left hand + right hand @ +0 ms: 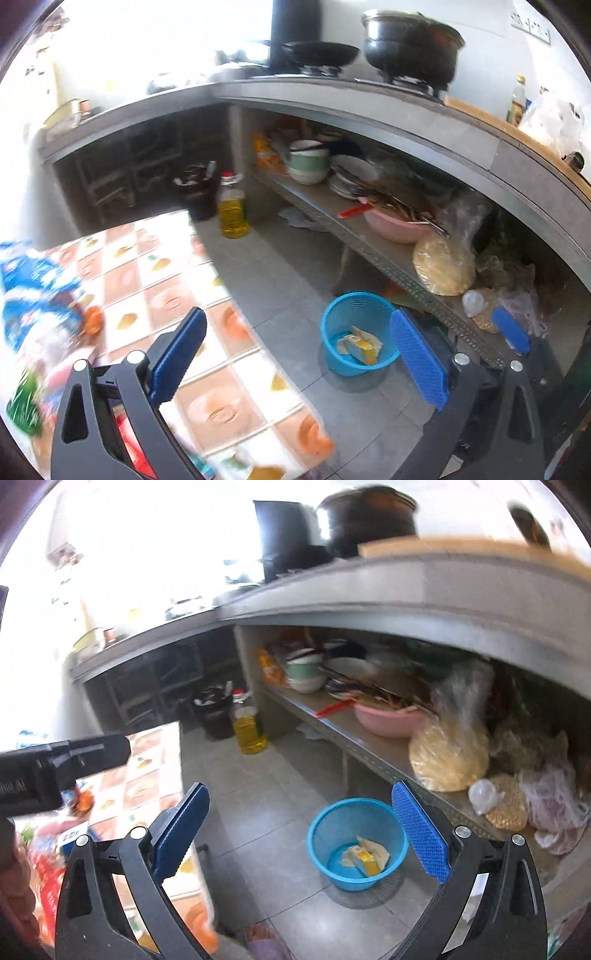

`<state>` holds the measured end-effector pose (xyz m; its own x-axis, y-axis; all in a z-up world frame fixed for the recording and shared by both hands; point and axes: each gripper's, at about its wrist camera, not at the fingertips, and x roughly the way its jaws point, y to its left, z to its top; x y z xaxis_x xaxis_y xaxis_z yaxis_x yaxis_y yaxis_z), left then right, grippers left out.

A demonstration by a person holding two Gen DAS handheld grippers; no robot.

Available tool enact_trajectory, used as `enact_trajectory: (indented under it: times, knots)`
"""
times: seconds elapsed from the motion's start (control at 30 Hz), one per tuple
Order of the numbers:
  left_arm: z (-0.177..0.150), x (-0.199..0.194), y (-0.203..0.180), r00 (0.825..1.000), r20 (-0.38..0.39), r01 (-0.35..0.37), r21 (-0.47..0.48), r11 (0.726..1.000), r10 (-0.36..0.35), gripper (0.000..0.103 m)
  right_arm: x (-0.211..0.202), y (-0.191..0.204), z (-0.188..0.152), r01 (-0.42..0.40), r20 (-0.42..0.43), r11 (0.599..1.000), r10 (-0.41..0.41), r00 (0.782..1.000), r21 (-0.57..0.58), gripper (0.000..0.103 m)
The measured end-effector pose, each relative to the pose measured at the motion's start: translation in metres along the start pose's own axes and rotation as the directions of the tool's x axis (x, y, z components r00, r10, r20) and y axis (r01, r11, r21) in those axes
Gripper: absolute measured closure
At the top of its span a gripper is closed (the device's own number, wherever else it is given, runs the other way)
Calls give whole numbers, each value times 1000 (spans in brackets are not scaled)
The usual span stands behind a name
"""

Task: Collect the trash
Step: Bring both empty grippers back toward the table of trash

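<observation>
Long grey concrete counter (369, 590) w/ metal shelf (332, 723) under. On tiled floor: 1 round blue plastic basket (325, 834) holding 1 yellow carton (365, 860) plus crumpled paper. 1 oil bottle (249, 731) beyond. Left gripper (295, 354) and right gripper (299, 834) both spread wide, empty.

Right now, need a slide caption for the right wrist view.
Right tool open and empty above blue bin holding a yellow carton.
</observation>
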<state>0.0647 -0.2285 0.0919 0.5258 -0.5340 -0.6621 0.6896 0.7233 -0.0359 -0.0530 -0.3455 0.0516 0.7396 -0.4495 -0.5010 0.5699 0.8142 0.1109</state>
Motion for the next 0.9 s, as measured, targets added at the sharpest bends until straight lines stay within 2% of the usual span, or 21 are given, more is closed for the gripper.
enact_trajectory:
  times: [0.13, 0.47, 0.77, 0.9]
  knots:
    - [-27, -27, 26, 999, 4, -53, -42, 998, 54, 6, -14, 31, -4, -61, -22, 995, 60, 998, -81, 8]
    - [-69, -66, 89, 988, 18, -150, -169, 974, 155, 6, -30, 97, -10, -125, -63, 971, 114, 991, -206, 8]
    - [-101, -84, 140, 986, 27, -153, -278, 948, 167, 6, -32, 152, -26, -159, -85, 938, 139, 987, -307, 8]
    - [-131, -89, 173, 981, 31, -171, -330, 928, 192, 6, -28, 171, -37, -194, -124, 912, 159, 979, -363, 8]
